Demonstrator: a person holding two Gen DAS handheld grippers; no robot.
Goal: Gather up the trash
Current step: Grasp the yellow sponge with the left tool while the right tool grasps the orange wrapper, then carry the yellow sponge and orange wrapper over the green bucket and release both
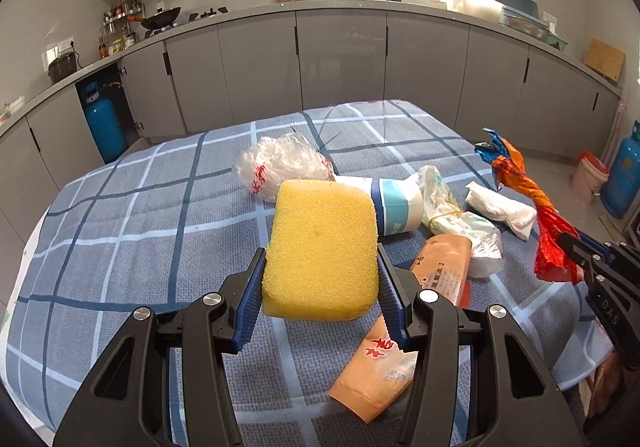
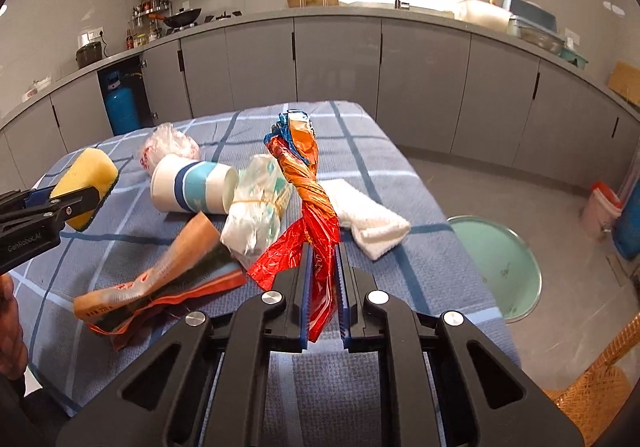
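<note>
Up front, the left gripper [image 1: 322,267] has its blue pads pressed into the two sides of a yellow sponge [image 1: 320,247], holding it raised above the blue checked tablecloth [image 1: 140,215]. The right gripper [image 2: 323,267] has its fingers drawn nearly together on the red lower end of a twisted foil wrapper [image 2: 310,187], whose orange and blue end sticks up and away from the tool.

Just left of the right gripper's fingers lies an orange packet [image 2: 160,279], flat on the cloth, with a tied white plastic bundle [image 2: 256,207] beyond it. Further out, a paper cup [image 2: 192,187] with blue bands lies on its side, its mouth towards the left gripper. Behind the cup sits a crumpled clear bag [image 2: 168,147] with red print. To the right of the wrapper, a folded white paper towel [image 2: 368,223] rests on the cloth.

Off the table's right edge, below the right gripper, a pale green round bin [image 2: 500,267] stands on the floor.
</note>
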